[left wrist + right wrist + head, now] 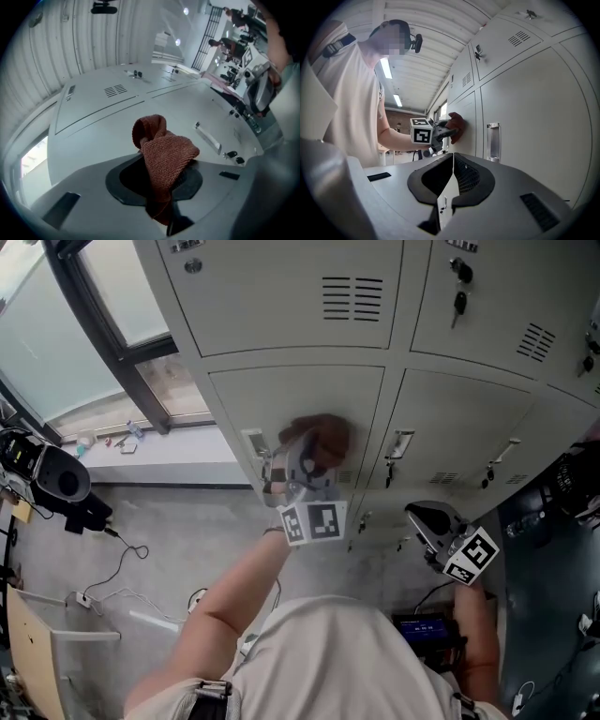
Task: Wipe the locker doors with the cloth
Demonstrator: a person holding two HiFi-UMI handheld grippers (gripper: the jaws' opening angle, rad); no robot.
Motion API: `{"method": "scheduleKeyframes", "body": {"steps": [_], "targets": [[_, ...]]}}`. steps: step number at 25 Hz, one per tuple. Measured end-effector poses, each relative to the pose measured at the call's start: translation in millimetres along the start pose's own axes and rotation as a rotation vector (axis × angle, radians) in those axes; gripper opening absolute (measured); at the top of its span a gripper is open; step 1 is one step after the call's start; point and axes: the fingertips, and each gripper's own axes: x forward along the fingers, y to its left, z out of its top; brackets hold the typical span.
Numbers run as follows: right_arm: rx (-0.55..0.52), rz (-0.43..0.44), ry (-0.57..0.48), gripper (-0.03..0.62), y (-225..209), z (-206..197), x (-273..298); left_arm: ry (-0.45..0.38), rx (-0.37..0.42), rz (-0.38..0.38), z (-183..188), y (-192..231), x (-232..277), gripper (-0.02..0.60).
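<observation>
I hold the soft, light knit cloth bunched in the left gripper jaws, seemingly against the locker door; right gripper jaws together, empty

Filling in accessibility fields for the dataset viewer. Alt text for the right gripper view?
A person in a white shirt holds the left gripper, shut on a reddish-brown cloth, against a grey locker door. In the foreground, the right gripper has its jaws together with nothing between them, near a neighbouring door's metal handle.
</observation>
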Motion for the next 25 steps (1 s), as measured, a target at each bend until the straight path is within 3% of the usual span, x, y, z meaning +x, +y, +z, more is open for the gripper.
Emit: {"method": "scheduleKeyframes", "body": {"steps": [5, 8, 10, 12, 17, 25], "targets": [[0.013, -0.03, -0.002, 0.018, -3, -1, -10, -0.03, 0.063, -0.138, 38, -57, 24, 0.072], [0.026, -0.052, 0.002, 0.018, -5, -4, -14, -0.062, 0.204, -0.247, 48, -96, 32, 0.072], [0.034, -0.066, 0.006, 0.018, -6, -5, -17, -0.084, 0.302, -0.274, 46, -104, 30, 0.072], [0.037, -0.074, 0.009, 0.018, -8, -4, -20, -0.078, 0.333, -0.275, 36, -94, 25, 0.072], [0.055, -0.092, -0.005, 0.018, -14, -4, -23, 0.007, 0.339, -0.193, -9, -40, 2, 0.072], [0.051, -0.038, 0.005, 0.018, -11, -8, 4, 0.177, 0.181, 0.113, -79, 78, -44, 0.072]]}}
